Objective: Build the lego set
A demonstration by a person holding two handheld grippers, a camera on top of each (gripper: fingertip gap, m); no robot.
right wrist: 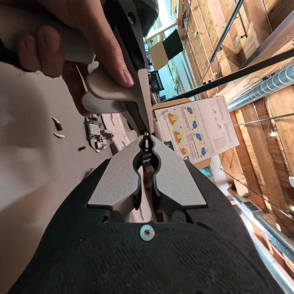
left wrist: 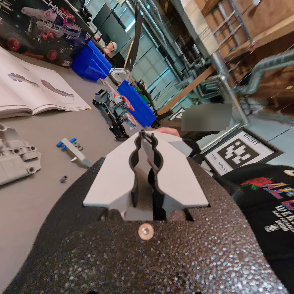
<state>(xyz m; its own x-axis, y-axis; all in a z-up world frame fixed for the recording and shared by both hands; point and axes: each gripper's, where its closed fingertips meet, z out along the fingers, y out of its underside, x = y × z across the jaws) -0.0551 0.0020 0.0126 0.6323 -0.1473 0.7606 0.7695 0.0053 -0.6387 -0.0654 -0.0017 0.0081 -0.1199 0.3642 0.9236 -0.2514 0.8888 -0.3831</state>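
Left wrist view, left to right. A pale grey studless lego panel assembly (left wrist: 17, 155) with round pin holes lies flat on the matte grey bench (left wrist: 47, 206). An open instruction booklet (left wrist: 36, 89) lies beyond it, with the glossy set box (left wrist: 43, 30) standing behind. A slim grey beam with blue pins (left wrist: 71, 147) and a small dark connector (left wrist: 63, 179) lie near the panel. Farther back, a partly built grey, red and black model (left wrist: 117, 109) stands beside ribbed blue plastic bins (left wrist: 136, 105).

Left gripper (left wrist: 144, 132): smooth grey fingers with wavy dark inner pads, jaws nearly closed, pinching a small black pin (left wrist: 142, 131) at the tips.

Right wrist view. A hand (right wrist: 89, 47) grips the left gripper's rounded handle. Two curved white teeth pieces (right wrist: 58, 128) lie on the bench next to a grey subassembly (right wrist: 97, 133). Right gripper (right wrist: 147, 135): grainy grey fingers, jaws narrow, meeting the other gripper's tips at a small part; which one holds it I cannot tell. A printed sheet on cardboard (right wrist: 197, 128) stands behind.
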